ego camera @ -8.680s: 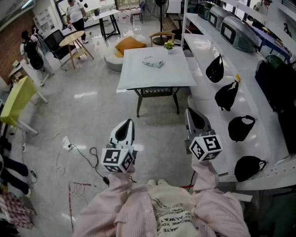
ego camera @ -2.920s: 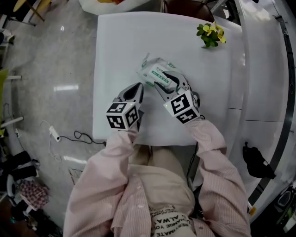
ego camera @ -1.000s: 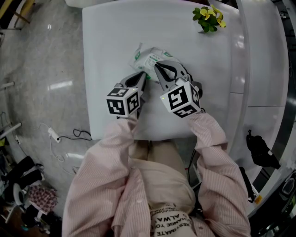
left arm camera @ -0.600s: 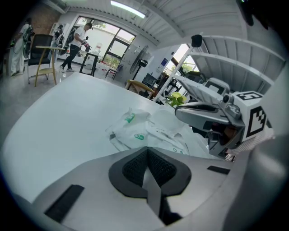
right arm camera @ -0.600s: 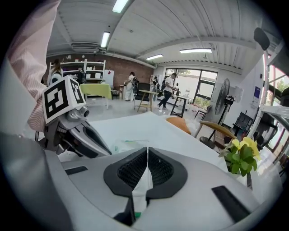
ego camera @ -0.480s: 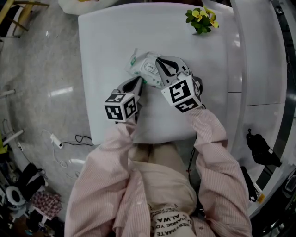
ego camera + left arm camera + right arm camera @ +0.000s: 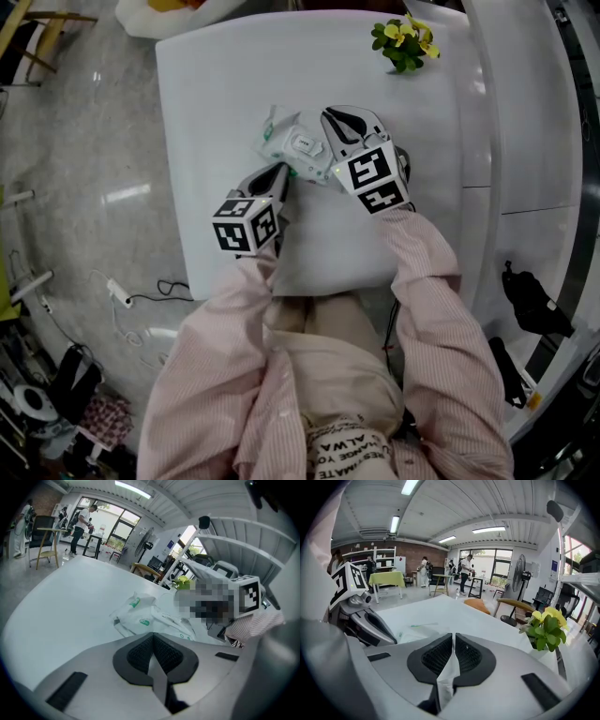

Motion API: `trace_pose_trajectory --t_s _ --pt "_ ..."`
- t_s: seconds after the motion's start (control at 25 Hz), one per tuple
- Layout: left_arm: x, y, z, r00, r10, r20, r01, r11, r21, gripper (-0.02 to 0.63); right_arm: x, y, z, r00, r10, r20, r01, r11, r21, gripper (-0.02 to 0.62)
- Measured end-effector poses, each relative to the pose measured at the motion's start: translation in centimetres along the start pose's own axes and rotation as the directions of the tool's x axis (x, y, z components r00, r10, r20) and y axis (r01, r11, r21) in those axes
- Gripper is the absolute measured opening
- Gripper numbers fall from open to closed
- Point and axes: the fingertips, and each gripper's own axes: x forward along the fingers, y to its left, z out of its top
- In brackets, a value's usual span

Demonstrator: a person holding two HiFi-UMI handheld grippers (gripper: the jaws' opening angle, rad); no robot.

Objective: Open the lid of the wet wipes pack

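The wet wipes pack (image 7: 295, 141), crumpled white film with green print and a white lid on top, lies mid-table. It also shows just ahead of the left jaws (image 7: 150, 620). My left gripper (image 7: 284, 169) is at the pack's near-left corner. Its jaws (image 7: 152, 637) are shut, with a thin pale strip of the pack's edge between the pads. My right gripper (image 7: 328, 114) sits over the pack's right side. It is also shut (image 7: 453, 637), pinching a thin crumpled white flap. I cannot tell whether that flap is lid or wrapper.
A small pot of yellow flowers (image 7: 403, 37) stands at the table's far right corner (image 7: 546, 625). The white table (image 7: 197, 112) ends close to the person's lap. A white counter (image 7: 525, 141) runs along the right, with a black bag (image 7: 534, 305) below. A wooden chair (image 7: 518, 606) stands beyond the table.
The right gripper has shifted toward the far right of the table and rolled a little, with the white flap still pinched. The left gripper has stayed at the pack's corner.
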Motion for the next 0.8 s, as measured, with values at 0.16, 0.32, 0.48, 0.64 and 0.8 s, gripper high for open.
trace_pose_trajectory --t_s 0.16,0.32,0.48,0.64,0.8 --pt "0.0 0.1 0.1 1.0 -0.002 -0.001 0.002 1.0 -0.001 -0.002 0.5 -0.6 -0.4 1.0 -0.013 -0.008 0.013 0.999 0.036 0.008" --pt "0.1 0.0 0.0 1.0 -0.003 -0.004 0.003 1.0 -0.004 -0.002 0.7 -0.9 -0.7 1.0 -0.023 -0.016 0.024 0.998 0.054 0.008" --pt "0.1 0.1 -0.1 1.0 -0.005 -0.002 0.005 1.0 -0.008 -0.002 0.9 -1.1 -0.9 0.999 -0.029 -0.02 0.031 0.997 0.073 0.008" --pt "-0.3 0.0 0.0 0.999 -0.03 0.013 0.03 0.999 -0.035 -0.002 0.9 -1.2 -0.8 0.999 -0.028 -0.026 0.031 0.991 0.128 0.008" --pt "-1.4 -1.2 1.1 0.995 -0.072 0.063 0.072 0.997 0.01 -0.002 0.4 -1.2 -0.1 1.0 -0.003 0.009 0.001 0.978 0.208 0.008"
